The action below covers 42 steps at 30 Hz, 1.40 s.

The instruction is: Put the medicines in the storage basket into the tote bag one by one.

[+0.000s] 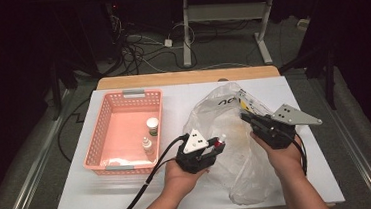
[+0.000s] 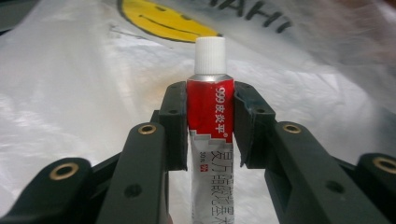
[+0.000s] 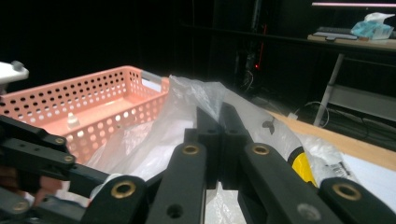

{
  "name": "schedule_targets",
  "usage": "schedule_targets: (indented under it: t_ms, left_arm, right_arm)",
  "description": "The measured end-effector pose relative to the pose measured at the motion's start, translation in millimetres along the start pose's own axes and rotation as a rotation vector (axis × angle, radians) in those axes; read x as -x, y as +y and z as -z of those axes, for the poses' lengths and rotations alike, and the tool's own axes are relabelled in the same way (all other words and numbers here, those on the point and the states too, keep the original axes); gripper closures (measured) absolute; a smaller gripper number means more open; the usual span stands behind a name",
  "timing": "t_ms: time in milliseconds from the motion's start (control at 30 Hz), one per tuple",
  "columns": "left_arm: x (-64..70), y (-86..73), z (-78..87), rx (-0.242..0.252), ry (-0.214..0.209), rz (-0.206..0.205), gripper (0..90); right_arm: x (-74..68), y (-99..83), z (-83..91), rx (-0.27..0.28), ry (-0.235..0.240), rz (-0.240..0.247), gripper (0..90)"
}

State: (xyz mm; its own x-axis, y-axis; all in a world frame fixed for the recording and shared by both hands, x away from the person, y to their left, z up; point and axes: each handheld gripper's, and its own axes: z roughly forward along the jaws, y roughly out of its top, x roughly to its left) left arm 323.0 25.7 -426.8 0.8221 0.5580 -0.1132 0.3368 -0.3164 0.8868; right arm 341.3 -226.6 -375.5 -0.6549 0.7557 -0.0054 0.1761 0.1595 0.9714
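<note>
Left hand-held gripper (image 2: 210, 123) clamped on ointment tube (image 2: 210, 116), long axis along jaws, cap outward.

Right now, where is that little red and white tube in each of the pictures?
High view: the red and white tube pokes out of the left gripper, mid-table.
Left gripper view: centre, clamped upright between the jaws.
Right gripper view: I cannot make it out.
Shared landmark: the clear plastic bag.

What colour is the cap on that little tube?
White, on the red-and-silver tube; the cap shows best in the left gripper view.
</note>
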Motion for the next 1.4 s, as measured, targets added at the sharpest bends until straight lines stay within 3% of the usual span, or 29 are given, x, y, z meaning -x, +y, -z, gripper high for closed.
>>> schedule_targets:
  t_ms: [167,300,600,733,933,1033,1400]
  left_arm:
    - [-10.8,4.7,4.1,0.009,0.048,0.001,66.8]
    - [-13.0,7.9,0.6,0.011,0.054,0.009,66.8]
    - [4.8,18.6,-24.5,0.004,0.015,0.002,66.7]
    - [7.8,16.4,-42.1,-0.027,0.015,0.007,66.7]
    - [-3.9,9.0,-58.9,-0.076,0.091,-0.019,66.7]
    - [-12.9,7.9,-61.8,-0.083,0.113,-0.013,66.6]
    - [-20.2,9.2,-81.9,-0.085,0.109,0.027,66.2]
  right_arm:
    - [-2.4,9.3,-7.9,0.006,0.002,0.014,90.0]
    - [-3.9,5.5,-15.0,0.006,0.007,0.009,90.0]
    - [-1.0,-5.1,-16.8,-0.004,0.008,-0.003,90.0]
    - [1.3,-6.6,-13.5,0.001,0.005,-0.006,90.0]
    - [3.5,-4.8,-4.3,0.016,0.0,-0.004,90.0]
    - [5.2,-5.4,-1.6,0.017,-0.003,-0.006,90.0]
    - [6.7,-8.5,-3.0,0.012,0.0,-0.021,90.0]
